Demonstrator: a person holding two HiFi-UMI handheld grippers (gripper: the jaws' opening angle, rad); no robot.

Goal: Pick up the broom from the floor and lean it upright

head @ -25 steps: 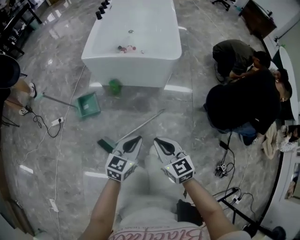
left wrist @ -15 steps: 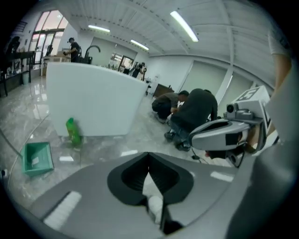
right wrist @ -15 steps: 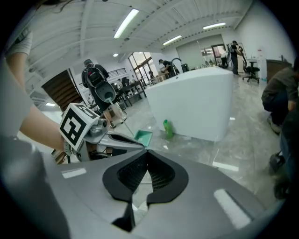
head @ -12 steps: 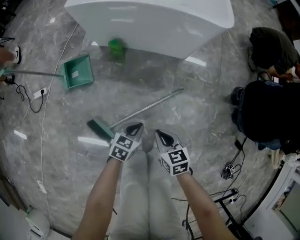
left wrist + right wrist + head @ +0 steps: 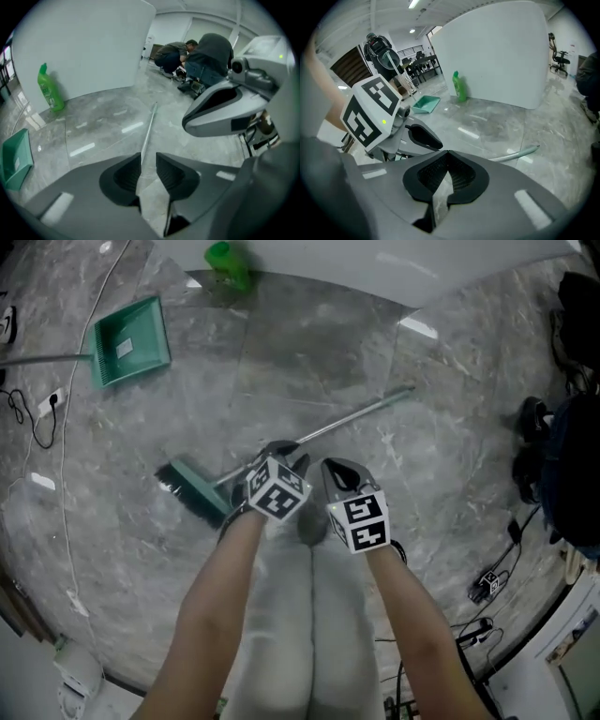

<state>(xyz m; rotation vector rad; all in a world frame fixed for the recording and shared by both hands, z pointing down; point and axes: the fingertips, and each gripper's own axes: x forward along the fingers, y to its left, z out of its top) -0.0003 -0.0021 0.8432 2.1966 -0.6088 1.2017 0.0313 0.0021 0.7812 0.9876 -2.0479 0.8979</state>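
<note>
Floor [image 5: 309, 343]: grey marble, pale veining, glossy white light streaks.
Bathtub [image 5: 84, 42]: plain white.
Bottle [image 5: 228, 262]: bright green, cap same green.
Dustpan [image 5: 131, 338]: teal-green, small pale label patch inside; dustpan handle [image 5: 37, 359] grey.
Broom head [image 5: 197, 491]: teal-green; bristles [image 5: 169, 476] darker, near black.
Broom handle [image 5: 361, 413]: silver-grey, metallic sheen.
Trousers [image 5: 281, 615]: light grey, no pattern.
Cable [image 5: 23, 418]: black; socket block [image 5: 52, 401] white.

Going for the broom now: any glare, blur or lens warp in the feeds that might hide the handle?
Head view: sharp, with white light streaks on the glossy floor, none over the broom handle. Left gripper view: strong fisheye and dark corners; the pale broom handle has low contrast against the grey floor. Right gripper view: same warp, broom handle clear.
</note>
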